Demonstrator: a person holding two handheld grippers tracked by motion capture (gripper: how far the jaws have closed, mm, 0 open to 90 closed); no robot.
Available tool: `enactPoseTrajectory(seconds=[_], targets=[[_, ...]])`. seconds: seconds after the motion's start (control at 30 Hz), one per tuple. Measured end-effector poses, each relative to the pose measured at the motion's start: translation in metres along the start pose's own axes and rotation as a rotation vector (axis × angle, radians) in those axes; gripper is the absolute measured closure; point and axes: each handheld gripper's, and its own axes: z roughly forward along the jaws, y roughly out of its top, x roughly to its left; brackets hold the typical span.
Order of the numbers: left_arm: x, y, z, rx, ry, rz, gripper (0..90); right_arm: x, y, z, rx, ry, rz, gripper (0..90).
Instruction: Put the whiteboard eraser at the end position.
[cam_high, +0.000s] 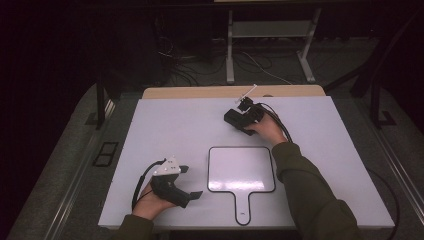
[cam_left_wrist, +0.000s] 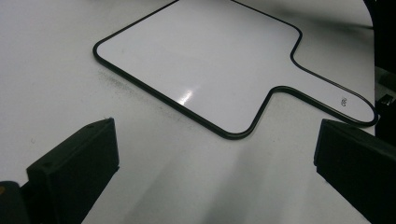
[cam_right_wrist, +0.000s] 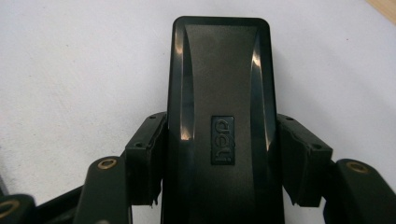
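Right gripper (cam_right_wrist: 219, 186) was clamped on a black eraser block (cam_right_wrist: 219, 116), pads pressing both long sides, block sticking out forward past the jaws with an embossed logo plate on its top face. In the high view that gripper (cam_high: 235, 119) sat at the far centre-right of the white table (cam_high: 165, 130), the right hand (cam_high: 267, 127) wrapped around its body, the eraser (cam_high: 231, 118) at its tip low on the table surface; contact with the table couldn't be confirmed from that angle. Left gripper (cam_high: 192, 182) rested at the near left, held by the left hand (cam_high: 155, 200), jaws spread wide apart with nothing between them. In the left gripper view the gap between the jaws (cam_left_wrist: 215, 177) showed bare table only. A small handled whiteboard (cam_high: 241, 170) with black edging lay flat at the near centre, handle pointing toward the person, just beside the left gripper's tips and well apart from the eraser. In the left gripper view the whiteboard (cam_left_wrist: 210, 60) looked blank, with a small mark near the handle's end.
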Motion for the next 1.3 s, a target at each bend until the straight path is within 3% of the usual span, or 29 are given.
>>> enactPoseTrajectory(seconds=[0.33,0.7,0.8,1.3], targets=[[0.0,0.0,0.0,0.004,0.002,0.0,0.0,0.0,0.0,-0.014,-0.062,0.036,0.036,32.3],[0.001,-0.001,0.001,0.007,0.001,-0.008,0.0,-0.003,-0.004,-0.038,-0.155,0.005,0.04,25.5],[0.002,-0.001,0.003,0.011,-0.001,-0.007,0.0,0.001,-0.008,-0.043,-0.181,-0.007,0.045,23.5],[0.003,-0.001,0.002,0.002,0.004,-0.031,0.0,0.016,-0.03,-0.058,-0.235,0.032,0.044,19.4]])
